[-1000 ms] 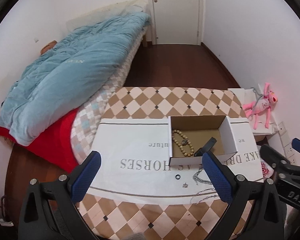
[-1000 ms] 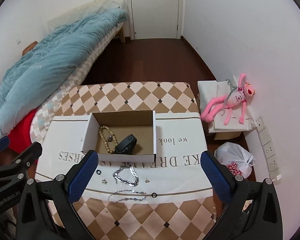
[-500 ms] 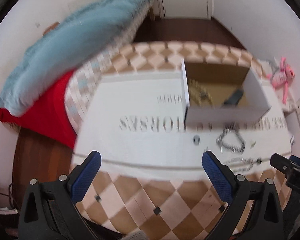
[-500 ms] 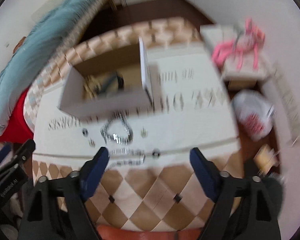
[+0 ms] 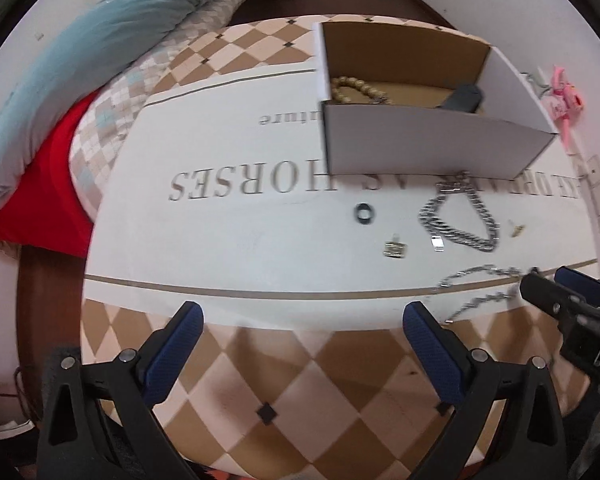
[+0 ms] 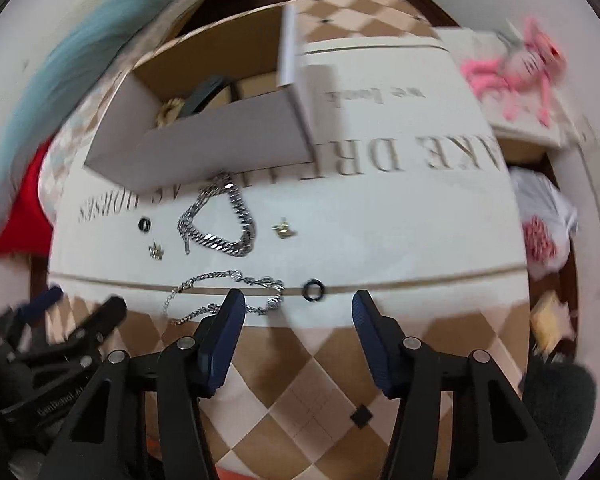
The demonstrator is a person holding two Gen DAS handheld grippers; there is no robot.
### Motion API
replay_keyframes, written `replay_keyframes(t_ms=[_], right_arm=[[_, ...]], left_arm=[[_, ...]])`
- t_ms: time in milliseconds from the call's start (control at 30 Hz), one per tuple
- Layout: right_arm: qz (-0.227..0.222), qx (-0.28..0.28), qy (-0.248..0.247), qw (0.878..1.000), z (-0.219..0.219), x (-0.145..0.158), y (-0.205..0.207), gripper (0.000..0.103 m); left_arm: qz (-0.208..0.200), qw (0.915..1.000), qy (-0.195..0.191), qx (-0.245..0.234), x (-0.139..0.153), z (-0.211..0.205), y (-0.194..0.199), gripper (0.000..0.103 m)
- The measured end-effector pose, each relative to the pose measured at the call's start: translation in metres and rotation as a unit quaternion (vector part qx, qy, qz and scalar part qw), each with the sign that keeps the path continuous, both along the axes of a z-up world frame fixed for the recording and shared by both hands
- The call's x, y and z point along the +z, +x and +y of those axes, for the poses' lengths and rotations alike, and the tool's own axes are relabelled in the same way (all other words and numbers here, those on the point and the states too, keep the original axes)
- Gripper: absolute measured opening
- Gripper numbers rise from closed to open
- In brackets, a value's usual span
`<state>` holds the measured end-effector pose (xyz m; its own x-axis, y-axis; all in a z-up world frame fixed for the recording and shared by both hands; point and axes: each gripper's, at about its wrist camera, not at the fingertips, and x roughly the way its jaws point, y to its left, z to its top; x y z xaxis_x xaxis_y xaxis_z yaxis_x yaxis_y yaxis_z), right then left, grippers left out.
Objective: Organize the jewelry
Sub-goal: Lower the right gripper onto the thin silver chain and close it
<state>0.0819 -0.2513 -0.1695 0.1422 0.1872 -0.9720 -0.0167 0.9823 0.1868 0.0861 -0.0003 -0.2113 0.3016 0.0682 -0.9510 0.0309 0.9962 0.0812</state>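
Note:
An open cardboard box (image 5: 428,148) (image 6: 204,148) stands on a white printed cloth and holds a bead bracelet (image 5: 354,90) and a dark item (image 5: 462,98). In front of it lie a thick silver chain (image 6: 220,220) (image 5: 458,220), a thin silver chain (image 6: 228,292) (image 5: 480,284), two black rings (image 6: 313,290) (image 6: 144,224) (image 5: 365,214) and small gold pieces (image 6: 285,230) (image 5: 395,248). My right gripper (image 6: 298,316) is open, low over the near cloth edge, just short of the thin chain and a ring. My left gripper (image 5: 302,334) is open and empty to its left.
The checkered table (image 5: 268,380) has a bed with a blue duvet (image 5: 80,48) on its left. A pink plush toy (image 6: 516,68) and a plastic bag (image 6: 544,232) lie off the table's right side.
Both grippers have dropped and moved forward toward the table. The right gripper's jaws have narrowed and now sit near the thin chain and the ring.

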Motion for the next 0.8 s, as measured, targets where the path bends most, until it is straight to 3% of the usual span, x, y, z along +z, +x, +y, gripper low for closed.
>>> replay_keyframes(t_ms=[133,233,300,367,433,500,633,800], right_arm=[[0.001,0.048,-0.016,0.999,0.021,-0.011,0.001,0.058],[-0.025,0.095,-0.059,0.993,0.038,-0.013,-0.002,0.044],[-0.034,0.110,-0.064,0.991,0.045,-0.013,-0.002,0.017],[-0.043,0.132,-0.085,0.987,0.051,-0.013,-0.003,0.017],[-0.042,0.128,-0.076,0.988,0.050,-0.013,-0.004,0.016],[-0.040,0.111,-0.055,0.991,0.044,-0.011,-0.003,0.000],[-0.046,0.045,0.019,0.998,0.023,0.014,0.003,0.000],[-0.067,0.005,0.066,0.996,0.000,0.047,0.005,0.000]], left_arm=[[0.005,0.9998,0.011,0.014,-0.005,0.011,0.002,0.102],[0.011,0.9997,0.012,0.020,-0.009,0.016,0.003,0.102],[0.011,0.9996,0.014,0.021,-0.009,0.018,0.003,0.102],[0.010,0.9996,0.015,0.022,-0.010,0.019,0.004,0.102],[0.008,0.9996,0.017,0.022,-0.009,0.020,0.004,0.102],[0.006,0.9996,0.017,0.022,-0.006,0.020,0.004,0.102],[-0.001,0.9996,0.015,0.023,0.001,0.020,0.004,0.102],[-0.003,0.9998,0.007,0.021,0.007,0.017,0.006,0.102]])
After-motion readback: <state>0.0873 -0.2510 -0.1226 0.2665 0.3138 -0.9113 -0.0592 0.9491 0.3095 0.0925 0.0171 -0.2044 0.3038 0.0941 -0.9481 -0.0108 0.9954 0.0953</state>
